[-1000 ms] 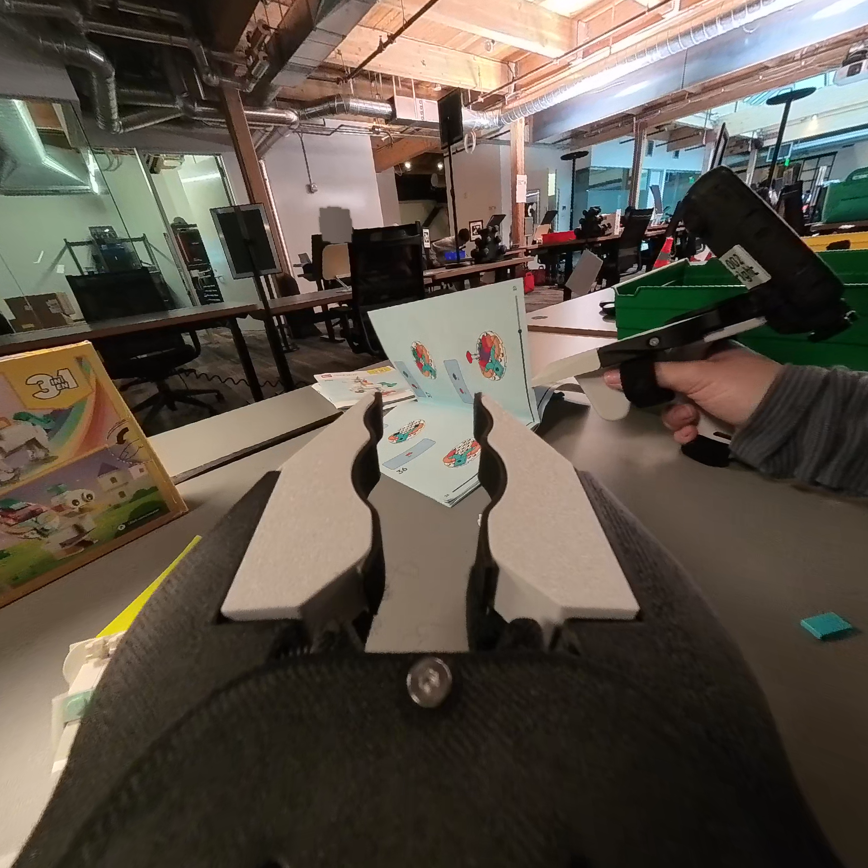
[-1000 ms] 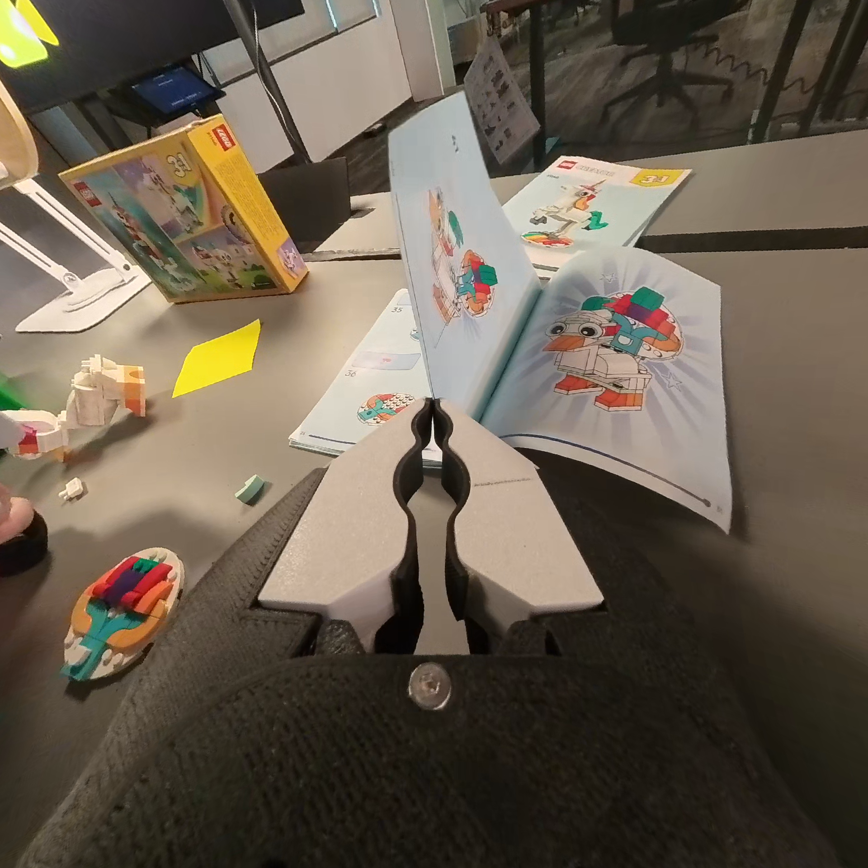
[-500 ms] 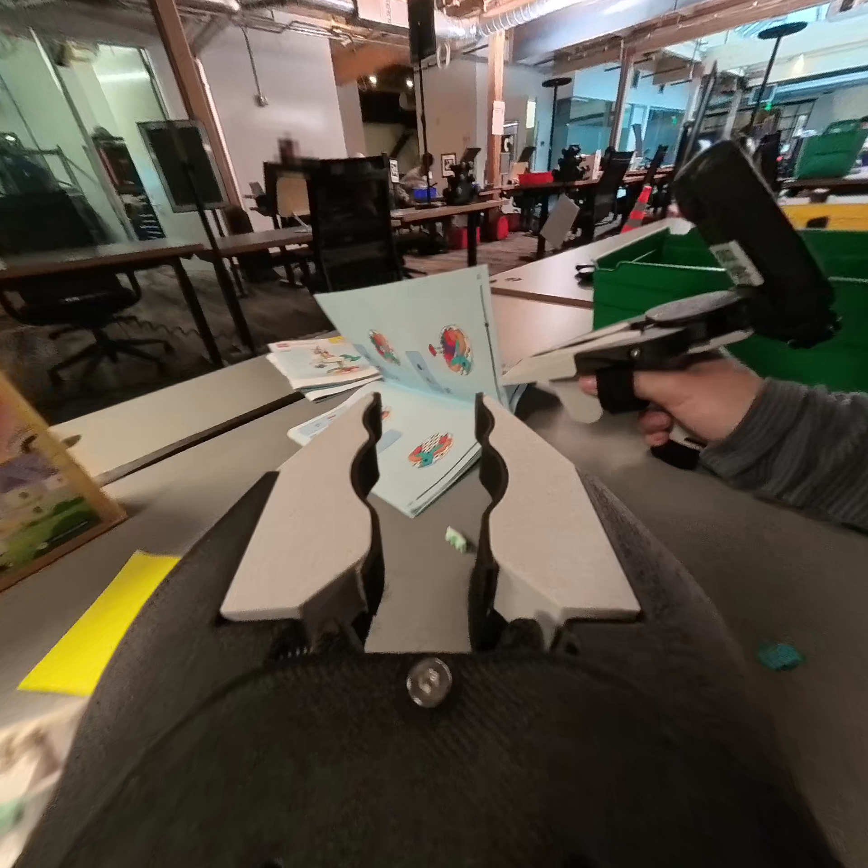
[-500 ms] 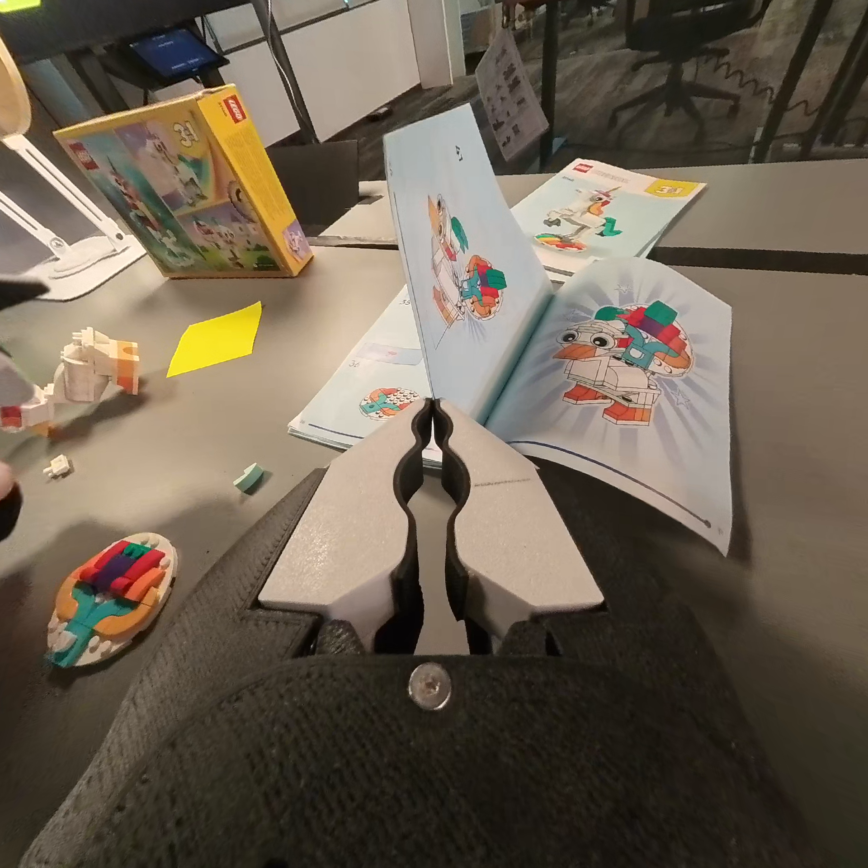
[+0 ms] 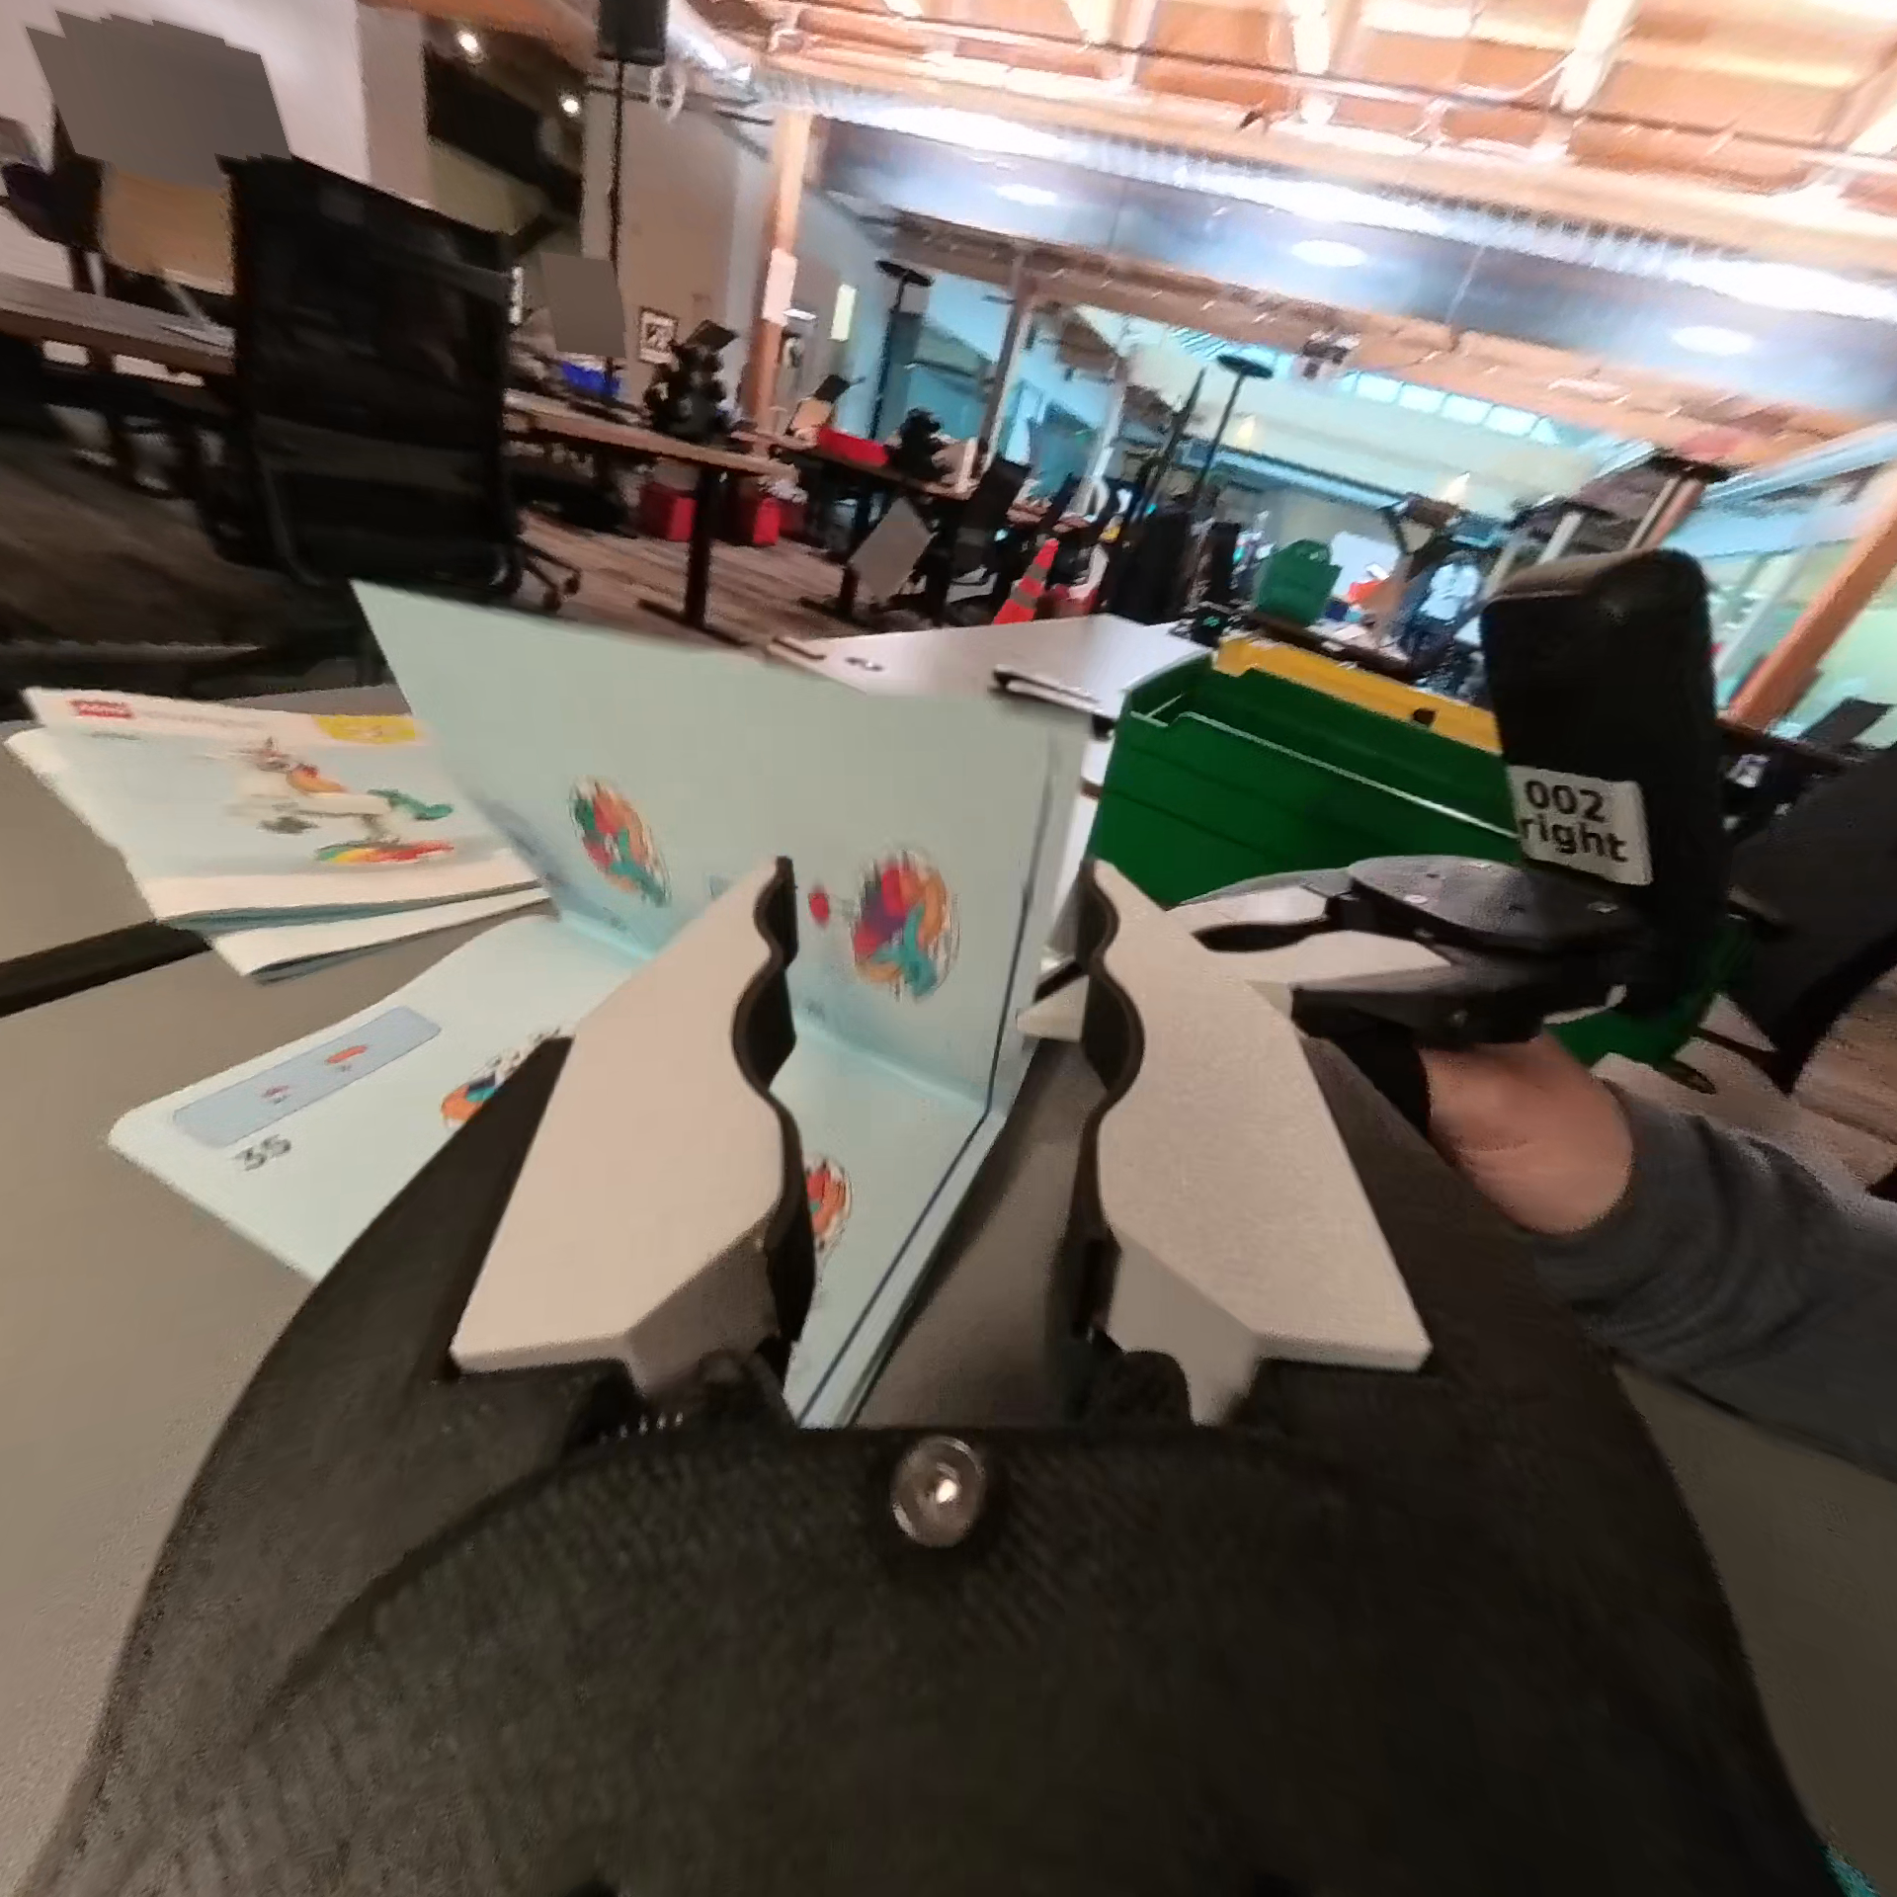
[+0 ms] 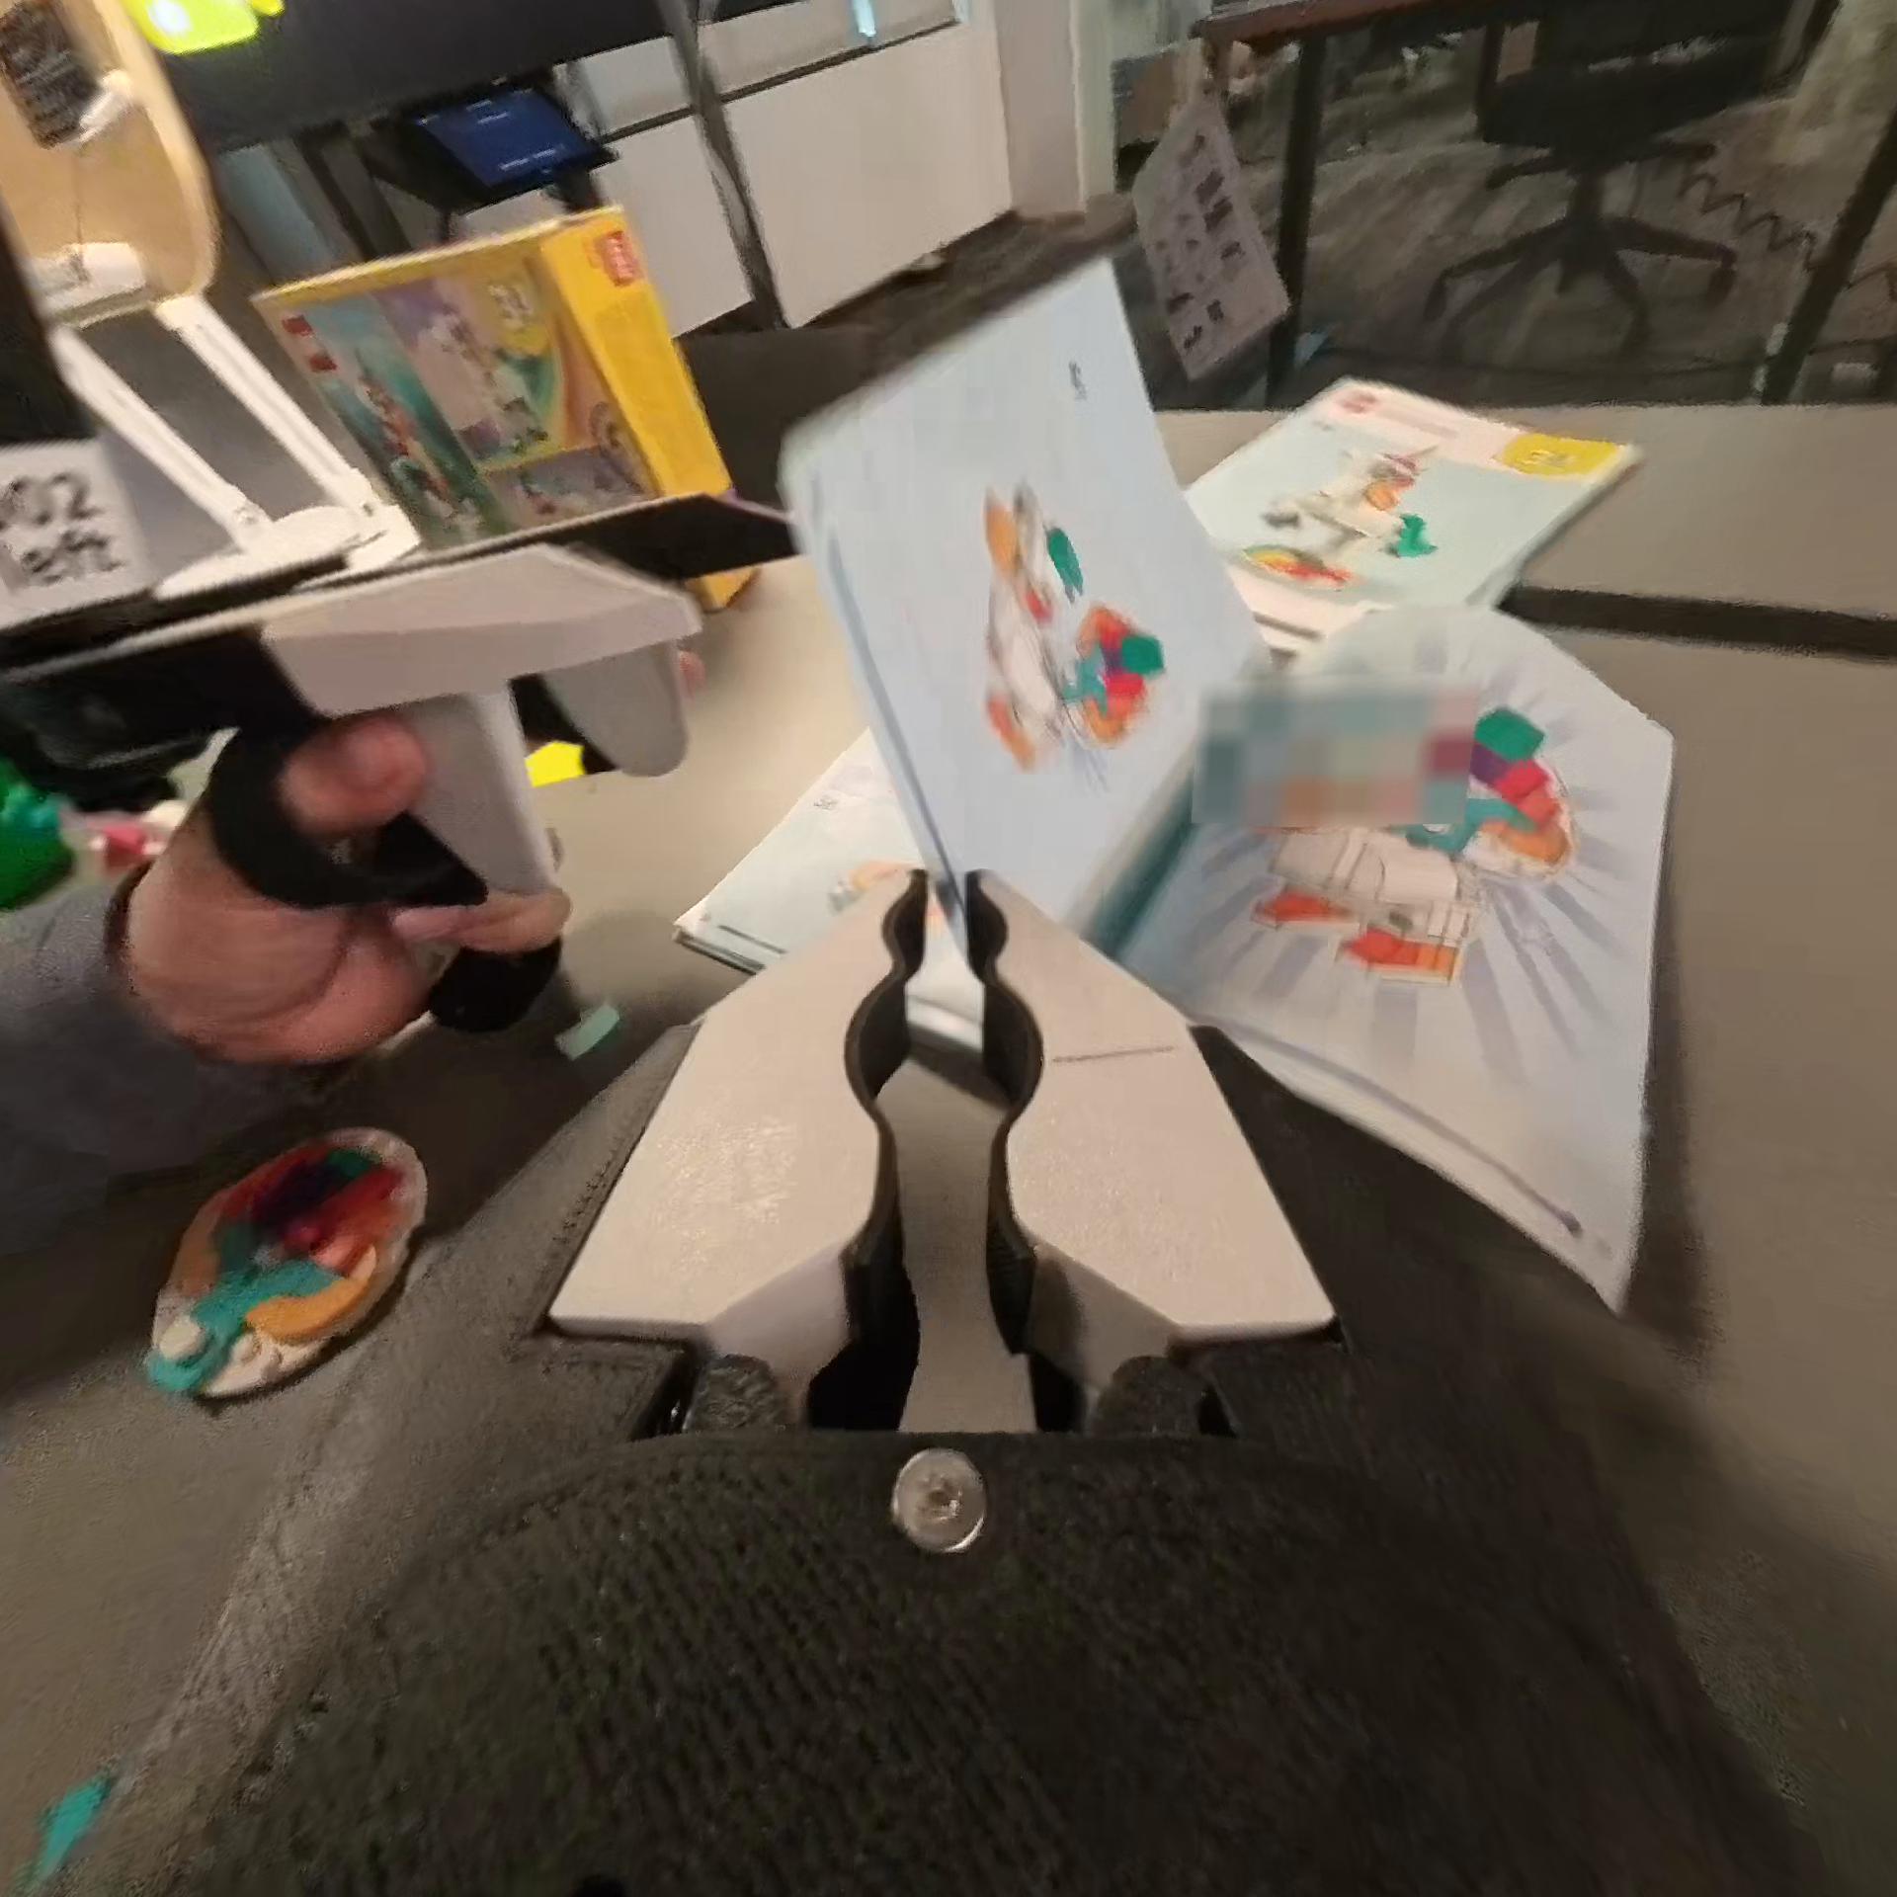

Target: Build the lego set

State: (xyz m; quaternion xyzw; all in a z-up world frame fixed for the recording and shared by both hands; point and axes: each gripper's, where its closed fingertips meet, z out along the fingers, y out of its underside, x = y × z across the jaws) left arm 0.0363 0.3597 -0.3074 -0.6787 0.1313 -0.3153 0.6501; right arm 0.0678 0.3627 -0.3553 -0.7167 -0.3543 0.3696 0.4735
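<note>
Since a second ago my left gripper (image 5: 939, 914) has swung in close to the open instruction booklet (image 6: 1437, 975), its jaws spread wide and empty with the raised page (image 5: 739, 821) standing just beyond the tips, while my right gripper (image 6: 944, 903) stays pinched on the near edge of that same page, which stands upright. Left of the booklet on the grey table (image 6: 636, 852) lie a small mint brick (image 6: 587, 1027) and, nearer, the round multicoloured lego disc (image 6: 282, 1257). Farther off, the yellow set box (image 6: 493, 390) stands to the left and a second booklet (image 6: 1406, 503) lies flat to the right.
</note>
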